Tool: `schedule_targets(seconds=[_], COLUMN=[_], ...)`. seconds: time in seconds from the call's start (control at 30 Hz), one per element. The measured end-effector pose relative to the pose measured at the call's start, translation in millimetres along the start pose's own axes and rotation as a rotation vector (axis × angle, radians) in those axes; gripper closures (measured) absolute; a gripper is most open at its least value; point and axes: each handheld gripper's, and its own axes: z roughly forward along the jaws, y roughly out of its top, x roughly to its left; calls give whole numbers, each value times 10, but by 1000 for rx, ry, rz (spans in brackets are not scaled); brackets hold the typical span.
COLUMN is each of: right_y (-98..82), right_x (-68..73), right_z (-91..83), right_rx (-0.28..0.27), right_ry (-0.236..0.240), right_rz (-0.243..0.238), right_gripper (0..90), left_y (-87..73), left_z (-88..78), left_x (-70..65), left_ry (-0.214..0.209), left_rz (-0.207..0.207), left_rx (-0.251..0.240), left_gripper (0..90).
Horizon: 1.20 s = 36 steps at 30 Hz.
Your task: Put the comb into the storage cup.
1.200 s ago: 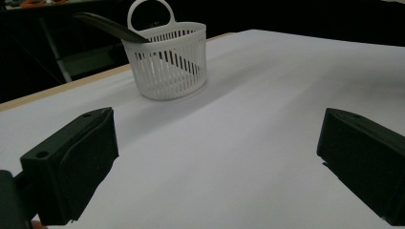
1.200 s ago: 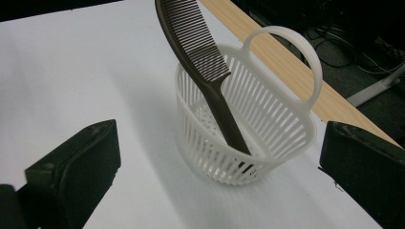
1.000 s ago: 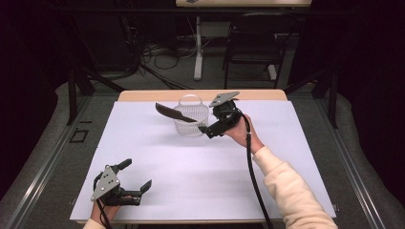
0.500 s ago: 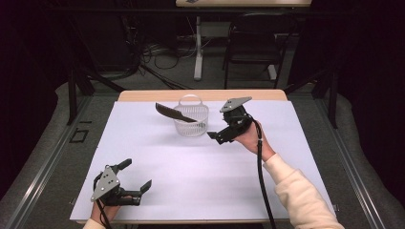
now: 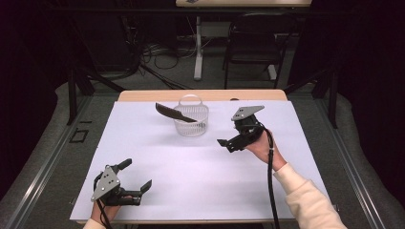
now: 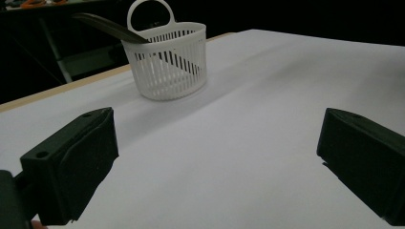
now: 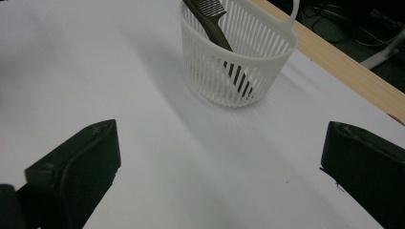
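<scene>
High view: I hold my right gripper (image 5: pixel 228 142) above the white sheet (image 5: pixel 157 157), near the basket (image 5: pixel 191 122) and to its right, its jaws spread apart with nothing between them. My hand (image 5: pixel 260 148) grips it from behind, and its cable runs down along my sleeve. The basket stands upright near the far edge of the sheet, with a dark comb (image 5: pixel 174 113) leaning in it; one end of the comb sticks out over the rim to the left. My left gripper (image 5: pixel 138 183) sits low at the near left corner of the sheet, well apart from the basket, jaws open and empty.

Left gripper view: my two black jaws stand wide apart at the bottom corners, bare sheet (image 6: pixel 248 143) between them. The basket (image 6: pixel 167 67) stands farther off, up and left, its loop handle upright, and the comb (image 6: pixel 107 27) pokes out over the rim to the left.

Right gripper view: my jaws are again wide apart with only sheet (image 7: pixel 157 143) between them. The basket (image 7: pixel 234 62) is near, straight ahead. The comb (image 7: pixel 212 24) slants down inside it, teeth visible at the top, its lower end seen through the slats.
</scene>
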Motion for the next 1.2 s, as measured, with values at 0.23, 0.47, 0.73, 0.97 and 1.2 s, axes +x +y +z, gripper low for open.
schedule_targets(seconds=[0.23,0.47,0.73,0.97,1.2], right_y=[-106,-224,-345,-453,-578], right_x=[37,94,131,186,225], right_z=[-102,-160,-245,-328,-380], right_rx=[-2,8,19,26,39], right_ry=[-8,-12,-27,-42,-53], right_rz=[2,-1,8,6,28], right_gripper=[0,0,0,0,0], left_y=[1,2,4,6,8], left_z=[0,1,0,0,-6], left_x=[-2,-3,-6,-6,-6], left_ry=[1,2,2,5,11], left_rz=[1,2,2,6,3], left_rx=[0,0,-1,-1,-3], left_gripper=[2,2,2,2,1])
